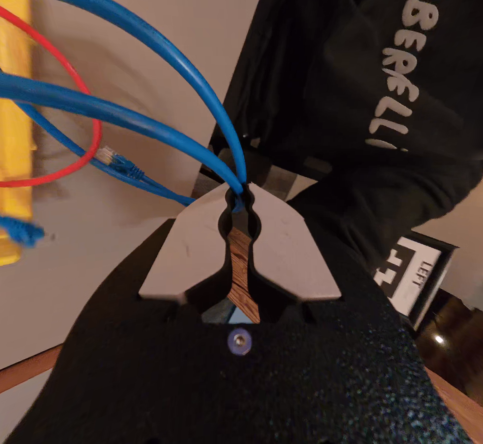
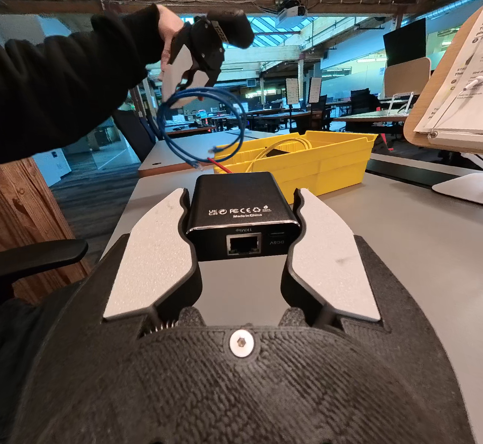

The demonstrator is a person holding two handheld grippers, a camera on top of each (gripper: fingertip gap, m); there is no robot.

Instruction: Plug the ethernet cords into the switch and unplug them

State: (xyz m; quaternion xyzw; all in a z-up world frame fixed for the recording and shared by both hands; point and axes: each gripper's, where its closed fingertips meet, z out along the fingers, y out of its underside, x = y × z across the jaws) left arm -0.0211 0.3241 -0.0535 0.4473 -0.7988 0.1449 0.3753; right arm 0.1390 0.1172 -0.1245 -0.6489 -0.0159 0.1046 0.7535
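Note:
My left gripper is shut on a coiled blue ethernet cord and pinches two strands at its fingertips. The cord's loops arc up and left, and one clear plug hangs free. A red cord loops behind. In the right wrist view the left gripper holds the blue coil in the air above the table. My right gripper is shut on the sides of the black switch. The switch's near face shows an empty port.
A yellow bin with a yellow cord stands behind the switch on the grey table. A clipboard stand with papers is at the right. A wooden post and a chair armrest are at the left.

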